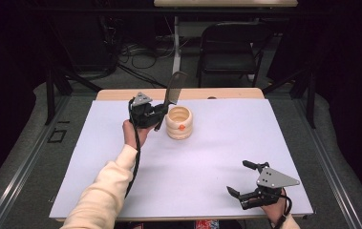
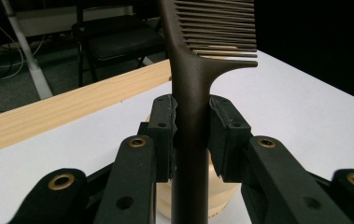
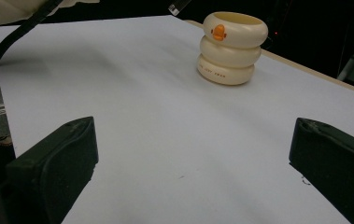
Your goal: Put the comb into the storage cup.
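Observation:
My left gripper [image 1: 160,110] is shut on the handle of a dark comb [image 1: 173,87], which stands tilted up with its teeth at the top, just left of a cream ringed cup [image 1: 179,122] with an orange duck beak. In the left gripper view both pads [image 2: 164,122] press the comb [image 2: 191,93] handle, and the cup [image 2: 221,191] sits below behind the jaws. My right gripper [image 1: 239,178] rests near the table's front right, open and with nothing between its jaws. From the right gripper view the cup [image 3: 231,48] stands far ahead.
A white sheet [image 1: 226,152] covers the table, with a wooden strip [image 1: 121,94] along its far edge. A black folding chair [image 1: 228,45] and cables lie on the floor beyond. A cream sleeve [image 1: 104,191] reaches in from the bottom left.

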A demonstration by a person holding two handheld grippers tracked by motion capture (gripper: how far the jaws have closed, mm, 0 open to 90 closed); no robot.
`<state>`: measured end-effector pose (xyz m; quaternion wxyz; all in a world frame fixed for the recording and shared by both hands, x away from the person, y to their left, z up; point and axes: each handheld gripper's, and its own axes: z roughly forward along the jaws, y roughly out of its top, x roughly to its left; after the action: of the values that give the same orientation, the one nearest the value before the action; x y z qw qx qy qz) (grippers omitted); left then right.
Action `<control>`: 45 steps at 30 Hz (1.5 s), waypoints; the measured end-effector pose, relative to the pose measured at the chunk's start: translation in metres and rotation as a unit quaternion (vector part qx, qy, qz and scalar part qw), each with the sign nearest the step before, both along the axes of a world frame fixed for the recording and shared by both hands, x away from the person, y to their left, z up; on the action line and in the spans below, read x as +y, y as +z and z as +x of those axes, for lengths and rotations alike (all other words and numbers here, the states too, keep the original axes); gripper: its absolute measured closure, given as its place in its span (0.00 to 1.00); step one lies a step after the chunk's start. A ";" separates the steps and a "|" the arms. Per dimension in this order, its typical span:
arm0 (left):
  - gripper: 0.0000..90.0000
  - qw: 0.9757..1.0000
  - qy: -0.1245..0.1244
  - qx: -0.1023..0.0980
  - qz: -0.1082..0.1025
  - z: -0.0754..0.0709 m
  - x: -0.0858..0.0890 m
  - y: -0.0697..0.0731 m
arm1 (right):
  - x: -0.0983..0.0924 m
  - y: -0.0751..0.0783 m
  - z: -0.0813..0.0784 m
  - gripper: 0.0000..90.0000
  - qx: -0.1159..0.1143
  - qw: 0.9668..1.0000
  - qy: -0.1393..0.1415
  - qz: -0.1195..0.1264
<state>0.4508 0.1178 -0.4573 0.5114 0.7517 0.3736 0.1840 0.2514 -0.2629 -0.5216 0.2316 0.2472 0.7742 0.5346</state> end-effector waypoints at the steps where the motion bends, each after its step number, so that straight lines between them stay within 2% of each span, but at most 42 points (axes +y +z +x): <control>1: 0.80 1.000 0.001 -0.002 0.001 0.000 -0.001 0.000 | 0.000 0.000 0.000 0.01 0.000 1.000 0.000 0.000; 22: 0.80 1.000 -0.003 -0.020 -0.012 0.003 -0.011 0.003 | 0.000 0.000 0.000 0.01 0.000 1.000 0.000 0.000; 27: 0.80 1.000 -0.005 -0.025 -0.009 0.005 -0.014 0.004 | 0.000 0.000 0.000 0.01 0.000 1.000 0.000 0.001; 45: 0.80 0.999 -0.005 -0.034 -0.024 0.011 -0.025 0.010 | 0.000 0.000 0.000 0.01 -0.001 1.000 0.001 0.000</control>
<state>0.4620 0.0927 -0.4478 0.5426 0.7343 0.3568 0.1976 0.2514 -0.2633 -0.5217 0.2319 0.2464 0.7739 0.5353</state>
